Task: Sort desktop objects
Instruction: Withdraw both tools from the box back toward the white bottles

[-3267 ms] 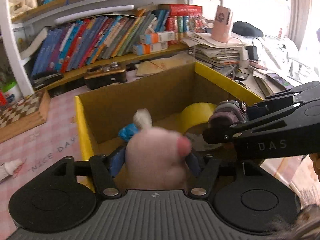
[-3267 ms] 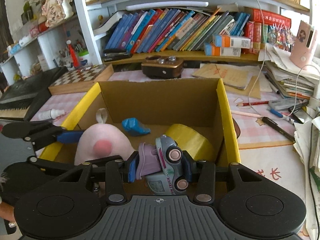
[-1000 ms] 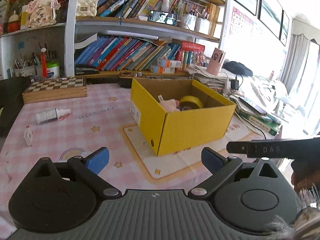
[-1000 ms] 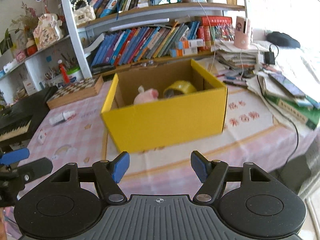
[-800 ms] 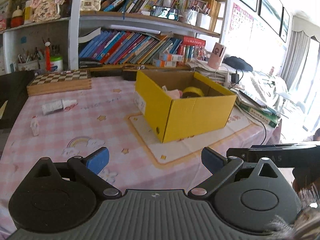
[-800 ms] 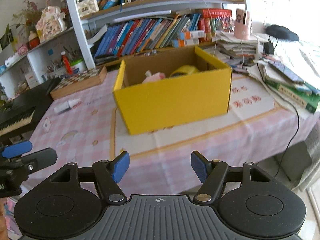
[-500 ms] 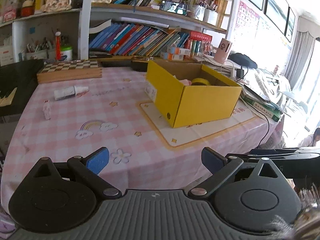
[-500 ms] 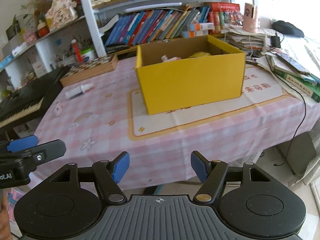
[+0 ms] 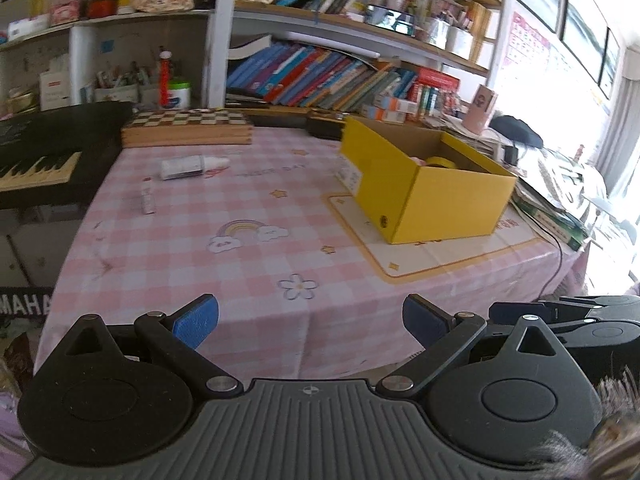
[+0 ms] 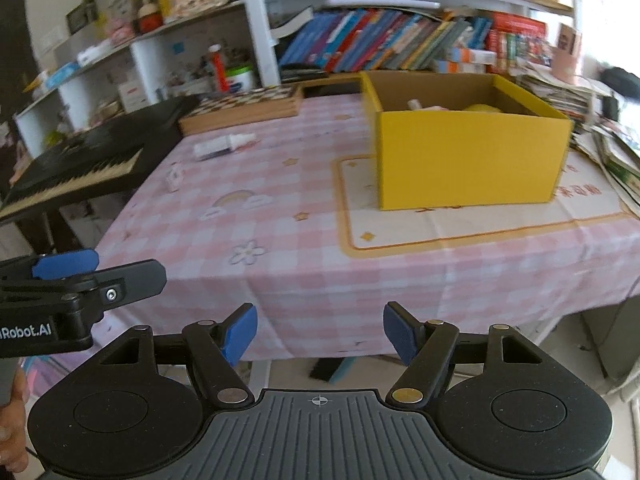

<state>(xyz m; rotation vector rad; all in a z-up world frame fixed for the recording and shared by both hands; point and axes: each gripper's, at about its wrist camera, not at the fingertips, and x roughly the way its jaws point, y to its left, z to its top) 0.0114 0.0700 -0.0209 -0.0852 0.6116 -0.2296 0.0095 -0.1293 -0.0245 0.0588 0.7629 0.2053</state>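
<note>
We find the yellow box (image 9: 440, 204) on a cream mat (image 9: 436, 256) at the worktop's (image 9: 224, 264) right side, tape roll (image 9: 439, 162) and pink toy (image 10: 426, 107) inside. A bottle (image 9: 188, 167) lies well apart, near the chessboard (image 9: 186, 128). Left gripper (image 9: 310, 320) and right gripper (image 10: 319, 334) hang off the near edge, fingers released, nothing between them; the right's have just been opening.

A lived-in home study or family room. Indicators: crowded bookshelves (image 9: 328, 76), a chessboard box (image 9: 186, 126), an electronic keyboard (image 10: 76, 168), and a counter under a pink checked tablecloth (image 9: 200, 248) printed with rainbows.
</note>
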